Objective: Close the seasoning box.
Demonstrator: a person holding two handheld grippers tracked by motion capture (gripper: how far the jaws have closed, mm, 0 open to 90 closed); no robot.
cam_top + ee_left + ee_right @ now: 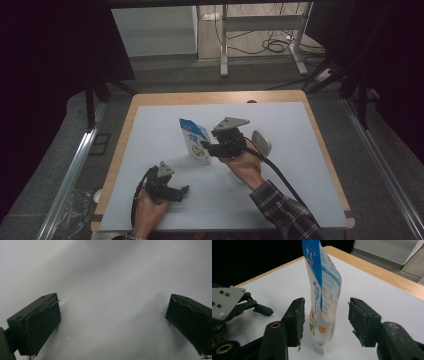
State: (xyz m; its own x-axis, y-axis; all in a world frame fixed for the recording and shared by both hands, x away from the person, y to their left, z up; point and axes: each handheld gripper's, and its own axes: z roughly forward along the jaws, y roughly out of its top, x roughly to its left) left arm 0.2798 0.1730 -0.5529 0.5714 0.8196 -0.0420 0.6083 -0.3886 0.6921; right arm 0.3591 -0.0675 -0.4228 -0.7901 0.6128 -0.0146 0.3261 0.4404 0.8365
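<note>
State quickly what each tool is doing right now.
Left tool: open, holding nothing, low over the white mat.
Right tool: open, with the upright pouch between its jaws, not gripped.

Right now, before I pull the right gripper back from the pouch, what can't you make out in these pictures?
- Pouch: top cut off by the frame's upper edge in the right gripper view; print too small to read in the high view.
- Pouch base: its near edge is blurred, so whether it stands flat on the white mat is unclear.
- White round object: partly behind the right gripper and hand in the high view; unidentifiable.
</note>
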